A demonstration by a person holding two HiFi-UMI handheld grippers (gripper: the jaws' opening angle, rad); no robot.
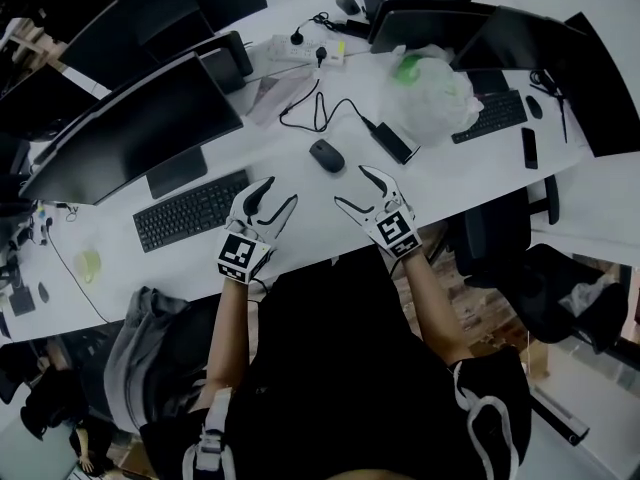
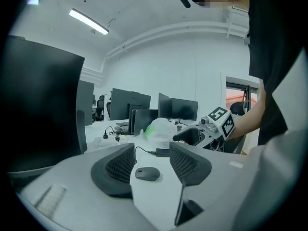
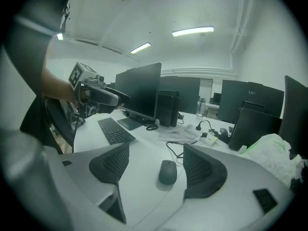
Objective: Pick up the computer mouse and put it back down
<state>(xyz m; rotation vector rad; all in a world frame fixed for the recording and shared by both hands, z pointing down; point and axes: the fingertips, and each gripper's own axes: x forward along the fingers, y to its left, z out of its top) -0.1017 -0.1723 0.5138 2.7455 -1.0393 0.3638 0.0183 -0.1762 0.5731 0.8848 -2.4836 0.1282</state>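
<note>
A dark grey computer mouse (image 1: 326,155) lies on the white desk (image 1: 300,183), a little beyond both grippers. My left gripper (image 1: 271,196) hovers open to the mouse's near left; in the left gripper view the mouse (image 2: 147,174) shows between the spread jaws, untouched. My right gripper (image 1: 362,189) stands open to the mouse's near right. The mouse (image 3: 168,172) lies ahead of its jaws in the right gripper view, nearer the right one and touching neither. The other gripper's marker cube shows in each gripper view.
A black keyboard (image 1: 192,210) lies left of the left gripper, under a monitor (image 1: 130,133). A black power brick (image 1: 394,141) with its cable lies just behind the mouse. A white plastic bag (image 1: 433,92), a second keyboard (image 1: 490,116) and more monitors stand at the back right.
</note>
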